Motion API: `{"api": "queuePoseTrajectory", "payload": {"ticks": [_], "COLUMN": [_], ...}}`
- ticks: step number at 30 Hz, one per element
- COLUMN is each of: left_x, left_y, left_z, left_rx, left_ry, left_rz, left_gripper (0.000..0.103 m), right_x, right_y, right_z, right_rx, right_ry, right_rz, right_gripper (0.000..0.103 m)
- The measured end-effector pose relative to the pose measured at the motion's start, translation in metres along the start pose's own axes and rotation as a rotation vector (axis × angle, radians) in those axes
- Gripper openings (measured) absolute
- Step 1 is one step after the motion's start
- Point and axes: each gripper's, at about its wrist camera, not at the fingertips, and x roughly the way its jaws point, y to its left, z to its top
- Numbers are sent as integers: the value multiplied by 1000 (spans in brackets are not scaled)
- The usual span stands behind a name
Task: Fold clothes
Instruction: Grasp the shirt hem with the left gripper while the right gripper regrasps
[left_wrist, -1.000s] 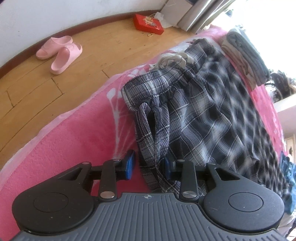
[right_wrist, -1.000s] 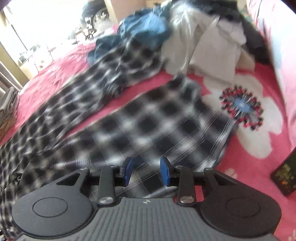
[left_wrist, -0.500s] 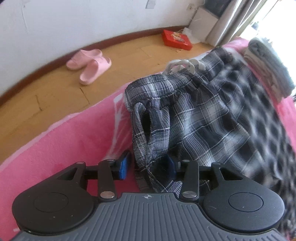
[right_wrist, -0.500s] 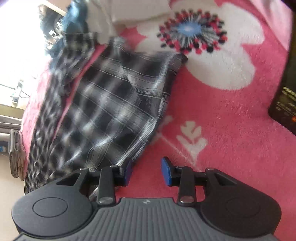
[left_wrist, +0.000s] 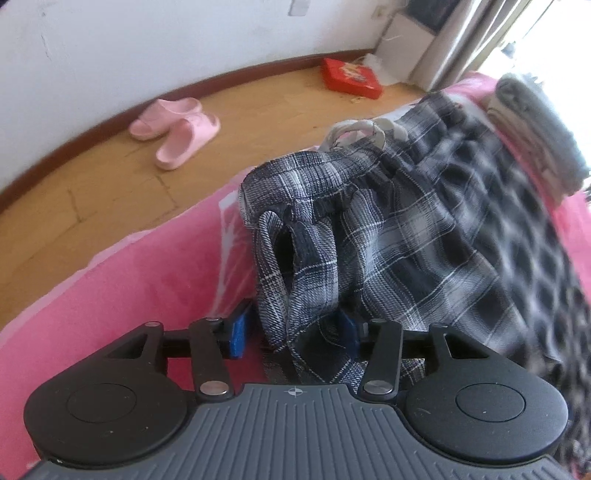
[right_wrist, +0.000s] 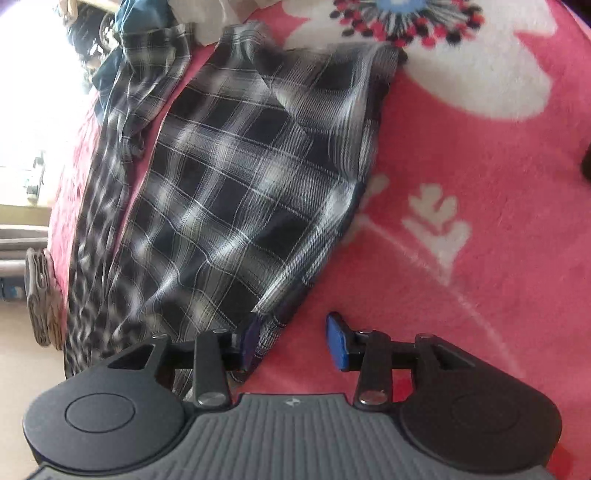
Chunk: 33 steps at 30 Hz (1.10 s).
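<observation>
Since the frame a second earlier, the right gripper (right_wrist: 295, 339) had swung from above the spread plaid fabric to the fabric's edge, and the left gripper's view had tipped up to take in more wall and floor.

In the left wrist view, the left gripper (left_wrist: 293, 330) stood with its blue pads parted, a bunched fold of the plaid trousers (left_wrist: 388, 229) lying between them; whether the pads pressed the cloth could not be told. The trousers filled the centre and right of the frame on the pink blanket (left_wrist: 129, 288), their white drawstring (left_wrist: 354, 129) at upper centre. A stack of folded grey clothes (left_wrist: 535, 122) sat at the upper right. On the wooden floor (left_wrist: 92, 184), pink slippers (left_wrist: 177, 125) lay at upper left and a red box (left_wrist: 349, 77) at top centre.

In the right wrist view, the right gripper's jaws were apart. Its left pad lay against the edge of a trouser leg (right_wrist: 240, 184), its right pad over bare floral blanket (right_wrist: 461, 184). The plaid leg ran from lower centre to the top. A blue garment (right_wrist: 144, 14) showed at upper left.
</observation>
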Motion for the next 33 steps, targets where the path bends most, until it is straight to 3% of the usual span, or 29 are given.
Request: {"api": "queuePoseTrajectory", "payload": {"ticks": [3,8,14,17,18,19,22,26,33], "left_x": [-1,1,4,5,5,5,-6,-13,-9], "left_y": [9,31,43,49,50,50,49,53,67], "left_z": [2,5,5,6,6,6,8,9,11], "left_rx": [1,-99,-170,-197,-199,-200,-173,-170,-207], "left_ry": [10,23,17,13,10,7,-8,-13,9], "left_rz": [-64,-153,-205,-217,-215,-213,-213,-230,-247], "left_gripper": [48,43,35,24,18,14,4,3,4], "right_x": [4,11,30,34,35,37,29,8,5], "right_y": [-3,-3,16,16,17,17,23,31,30], "right_z": [-6,-17,-24,-30,-31,-33,-42,-54,-64], "right_rx": [47,119,154,166,170,174,153,114,124], "right_ry": [-22,-30,-26,-52,-60,-69,-98,-119,-126], "right_rz": [32,98,120,113,111,108,90,56,-35], "right_gripper": [45,45,43,31,9,4,4,3,3]}}
